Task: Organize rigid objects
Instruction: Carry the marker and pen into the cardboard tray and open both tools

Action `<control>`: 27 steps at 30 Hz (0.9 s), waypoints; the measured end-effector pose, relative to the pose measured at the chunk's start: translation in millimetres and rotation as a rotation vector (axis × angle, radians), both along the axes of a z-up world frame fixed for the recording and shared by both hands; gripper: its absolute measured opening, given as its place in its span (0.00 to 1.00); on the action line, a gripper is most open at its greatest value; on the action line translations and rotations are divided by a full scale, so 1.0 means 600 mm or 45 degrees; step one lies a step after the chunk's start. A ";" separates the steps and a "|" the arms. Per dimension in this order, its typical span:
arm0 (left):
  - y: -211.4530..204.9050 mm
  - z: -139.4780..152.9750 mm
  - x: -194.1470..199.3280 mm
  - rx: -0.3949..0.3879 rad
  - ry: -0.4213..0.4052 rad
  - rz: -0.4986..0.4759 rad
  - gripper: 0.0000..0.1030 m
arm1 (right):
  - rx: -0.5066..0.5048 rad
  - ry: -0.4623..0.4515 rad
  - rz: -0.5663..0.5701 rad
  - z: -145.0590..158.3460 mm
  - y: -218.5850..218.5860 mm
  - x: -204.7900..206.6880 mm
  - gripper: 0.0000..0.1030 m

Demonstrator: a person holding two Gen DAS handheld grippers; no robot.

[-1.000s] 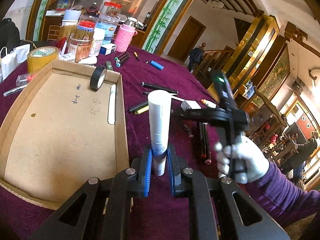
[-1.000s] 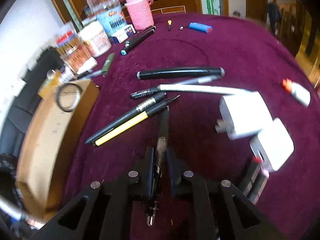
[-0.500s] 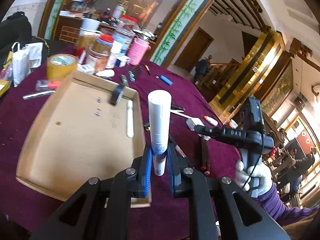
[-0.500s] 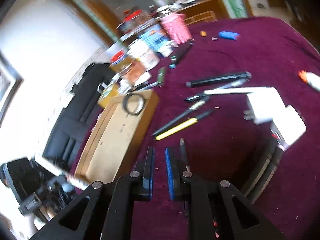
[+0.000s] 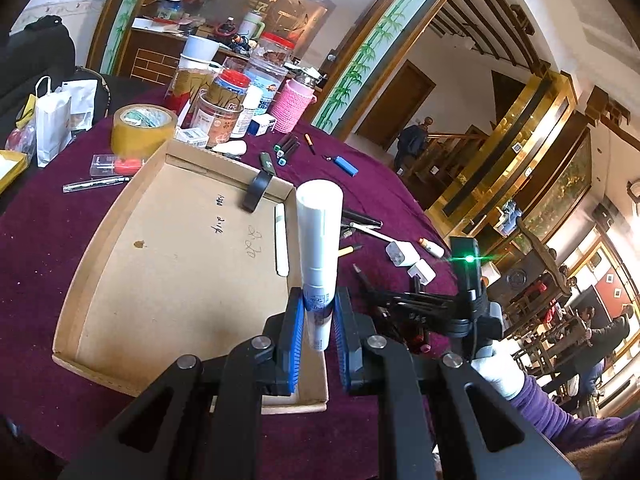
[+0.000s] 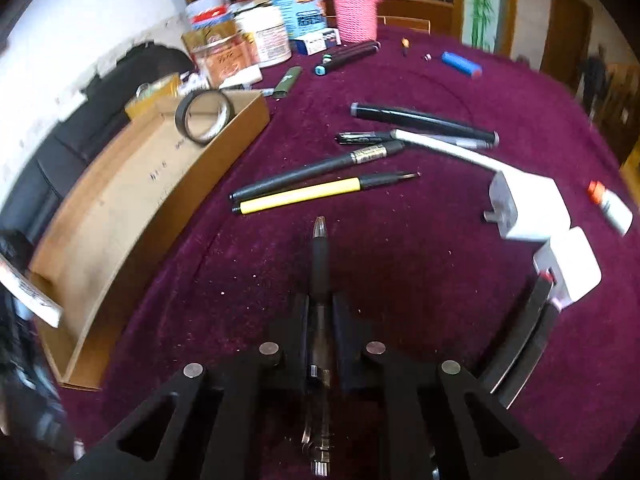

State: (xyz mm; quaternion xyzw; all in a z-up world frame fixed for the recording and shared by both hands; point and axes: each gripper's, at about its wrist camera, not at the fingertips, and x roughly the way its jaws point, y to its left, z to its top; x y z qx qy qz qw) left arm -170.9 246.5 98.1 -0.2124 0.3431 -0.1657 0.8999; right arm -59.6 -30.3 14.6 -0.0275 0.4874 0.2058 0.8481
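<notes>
Left gripper clamped on a white tube, upright, held above the near right corner of the cardboard tray. Left view only: inside the tray, a white stick along the right wall, black tape roll leaning at the far wall; yellow tape roll beyond the tray's far left; gloved right hand with its gripper at right.

Right gripper closed on a dark pen, tip pointing away, over the purple cloth. Right view only: loose yellow pen and black pen just beyond, two white chargers at right. The tray's outer wall sits at left; the tray floor is mostly hidden.
</notes>
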 end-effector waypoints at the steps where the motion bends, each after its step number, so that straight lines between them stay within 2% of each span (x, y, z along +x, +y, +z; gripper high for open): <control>1: 0.002 -0.001 -0.001 -0.007 0.002 -0.001 0.14 | 0.032 -0.001 -0.006 0.003 -0.007 -0.001 0.12; 7: 0.013 -0.002 0.014 -0.003 0.048 -0.036 0.14 | 0.382 0.070 0.053 0.052 -0.011 -0.008 0.12; 12: 0.028 0.004 0.058 0.076 0.105 -0.066 0.14 | 0.573 0.136 0.149 0.095 0.055 0.004 0.13; 15: 0.040 -0.008 0.104 0.119 0.179 -0.072 0.14 | 0.599 0.177 0.180 0.097 0.103 0.024 0.13; 19: 0.066 -0.038 0.171 0.087 0.291 -0.055 0.14 | 0.615 0.269 0.190 0.073 0.180 0.068 0.13; 23: 0.090 -0.071 0.239 0.034 0.407 -0.031 0.15 | 0.568 0.279 0.135 0.049 0.230 0.117 0.13; 27: 0.089 -0.090 0.293 0.103 0.477 -0.018 0.14 | 0.557 0.268 0.055 0.039 0.243 0.144 0.13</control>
